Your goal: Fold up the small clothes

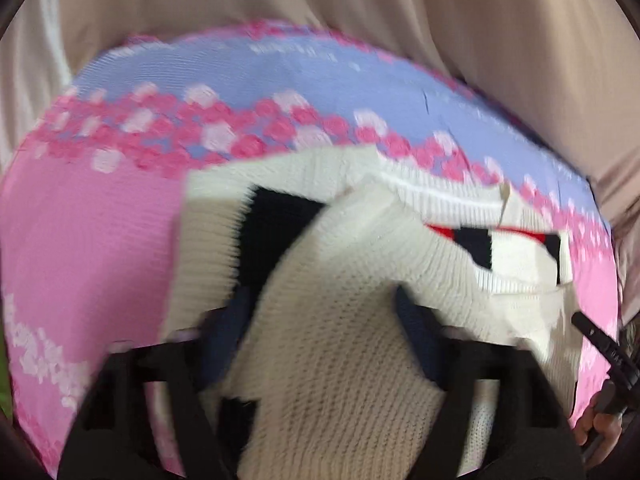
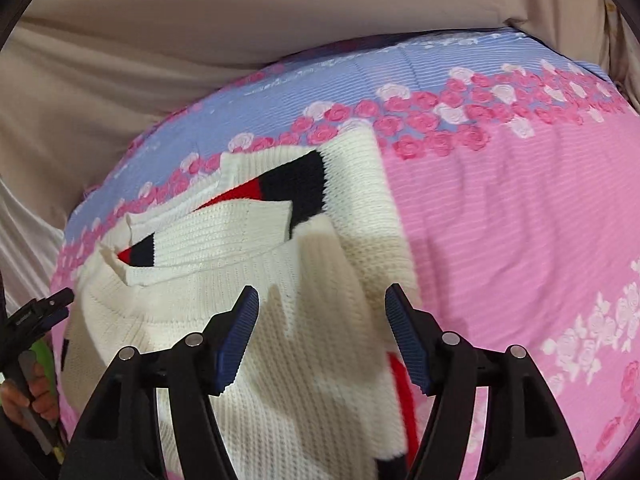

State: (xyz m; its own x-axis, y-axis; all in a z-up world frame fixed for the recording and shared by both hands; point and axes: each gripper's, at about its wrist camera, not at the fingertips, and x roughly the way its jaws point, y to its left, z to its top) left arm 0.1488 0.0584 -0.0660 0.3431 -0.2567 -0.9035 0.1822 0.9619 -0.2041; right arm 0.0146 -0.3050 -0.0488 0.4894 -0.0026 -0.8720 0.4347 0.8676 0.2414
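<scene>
A cream knit sweater with black and red patches lies partly folded on a pink and blue flowered sheet. My left gripper hovers over it, blurred, its blue pads apart with a thick fold of the knit between them. In the right wrist view the sweater shows a sleeve folded across its chest. My right gripper stands open just above the sweater's lower part, and nothing is pinched between its fingers. Each gripper shows at the edge of the other's view.
The flowered sheet spreads wide to the right of the sweater. Beige cloth rises behind it. A hand holding the left tool is at the far left, and a hand is at the lower right.
</scene>
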